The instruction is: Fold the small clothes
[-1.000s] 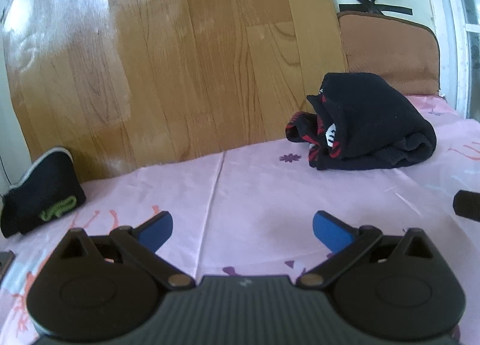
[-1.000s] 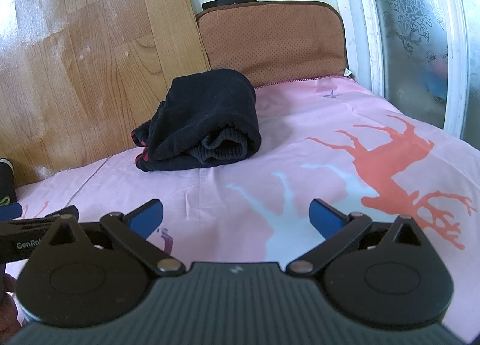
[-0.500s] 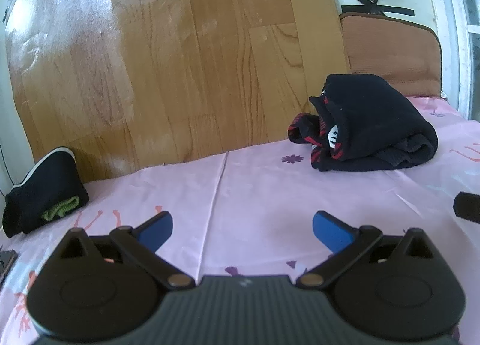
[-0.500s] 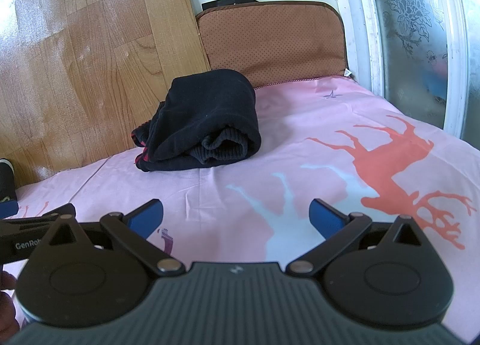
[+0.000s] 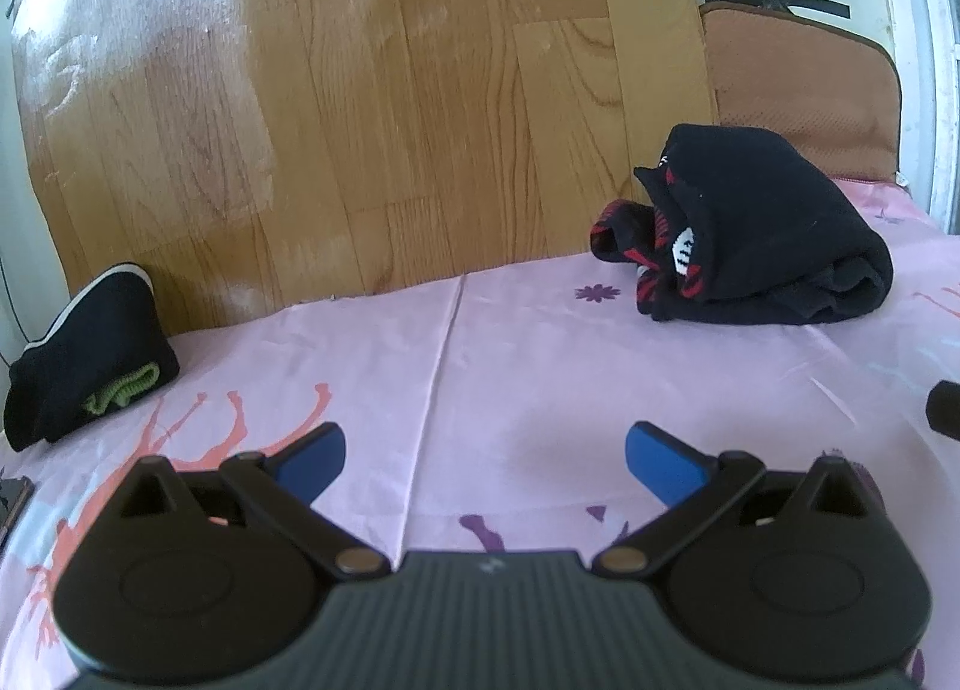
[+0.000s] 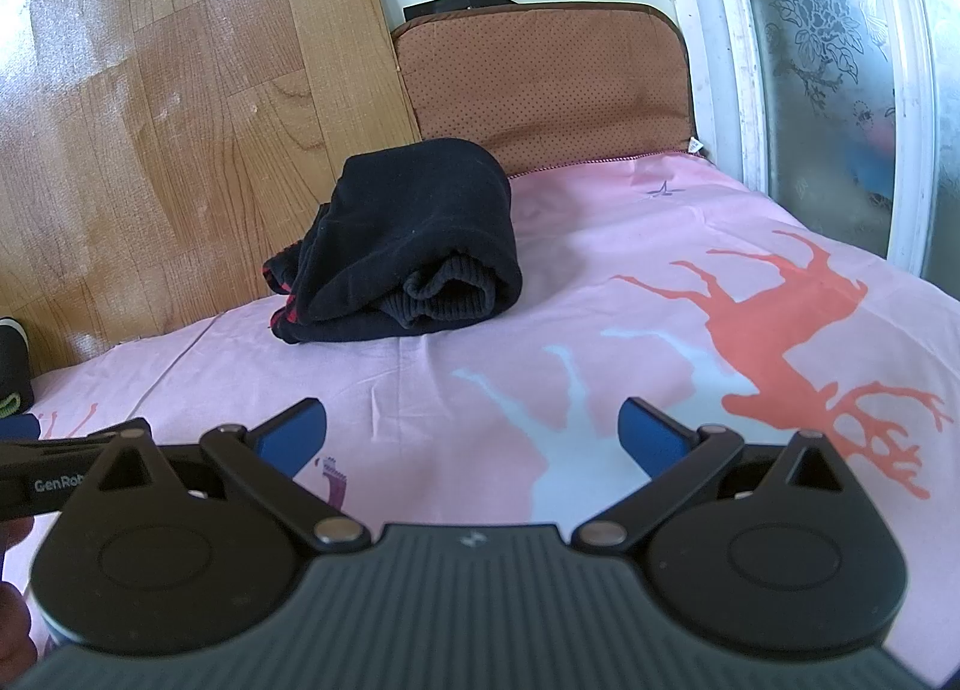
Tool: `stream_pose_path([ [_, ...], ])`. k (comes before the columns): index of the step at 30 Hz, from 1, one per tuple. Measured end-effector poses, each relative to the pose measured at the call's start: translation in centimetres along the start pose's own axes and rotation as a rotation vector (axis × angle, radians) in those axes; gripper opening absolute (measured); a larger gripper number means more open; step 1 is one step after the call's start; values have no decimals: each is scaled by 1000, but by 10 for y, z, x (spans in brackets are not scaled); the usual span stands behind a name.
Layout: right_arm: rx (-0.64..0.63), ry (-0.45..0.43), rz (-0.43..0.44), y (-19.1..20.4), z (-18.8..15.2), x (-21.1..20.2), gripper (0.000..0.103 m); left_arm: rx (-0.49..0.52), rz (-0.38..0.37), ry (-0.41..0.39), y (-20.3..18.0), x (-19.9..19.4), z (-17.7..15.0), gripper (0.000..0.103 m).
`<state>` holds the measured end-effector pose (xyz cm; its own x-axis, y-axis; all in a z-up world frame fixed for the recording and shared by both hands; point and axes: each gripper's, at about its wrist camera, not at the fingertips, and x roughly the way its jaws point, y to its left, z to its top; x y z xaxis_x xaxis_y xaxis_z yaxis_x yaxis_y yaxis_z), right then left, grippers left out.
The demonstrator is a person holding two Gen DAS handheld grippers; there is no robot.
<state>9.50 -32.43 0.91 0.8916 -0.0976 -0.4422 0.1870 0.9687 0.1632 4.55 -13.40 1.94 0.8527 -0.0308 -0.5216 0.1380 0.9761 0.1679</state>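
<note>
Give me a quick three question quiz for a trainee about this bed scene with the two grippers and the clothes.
1. True or false: the left gripper is shut on cloth.
2. Which lies nearer the brown cushion: A, the black bundle, or B, the small dark garment with green trim?
3. Fill in: the orange print on the pink sheet in front of the right gripper shows a ____.

Key: 1 false, both grippers are open and hold nothing; 2 A; 3 deer.

This is a bedroom in a home. There is a bed with a pink sheet [image 6: 600, 282], a brown cushion [image 6: 540, 84], and a window [image 6: 840, 90] beside it.
</note>
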Motion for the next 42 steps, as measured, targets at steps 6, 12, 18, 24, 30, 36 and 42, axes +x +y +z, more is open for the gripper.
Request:
stream_pose_path([
  [6,0,0,0,0,0,0,103,-10,-27,32,2,2,0,103],
  [12,0,0,0,0,0,-1,103,-3,-52,42,1,0,-1,103],
  [18,1,0,-1,0,0,-1,103,-8,-94,87,0,1,0,103],
  [24,1,-1,-1,0,0,0,103,-18,-126,133,-1,3,1,103],
  [30,1,-1,-1,0,-1,0,103,-20,-137,160,0,4,1,103],
  [36,1,-1,-1,0,-1,-1,103,-27,-127,142,1,3,1,103],
  [42,1,-1,-1,0,-1,-1,103,-27,-119,132,1,2,1,103],
])
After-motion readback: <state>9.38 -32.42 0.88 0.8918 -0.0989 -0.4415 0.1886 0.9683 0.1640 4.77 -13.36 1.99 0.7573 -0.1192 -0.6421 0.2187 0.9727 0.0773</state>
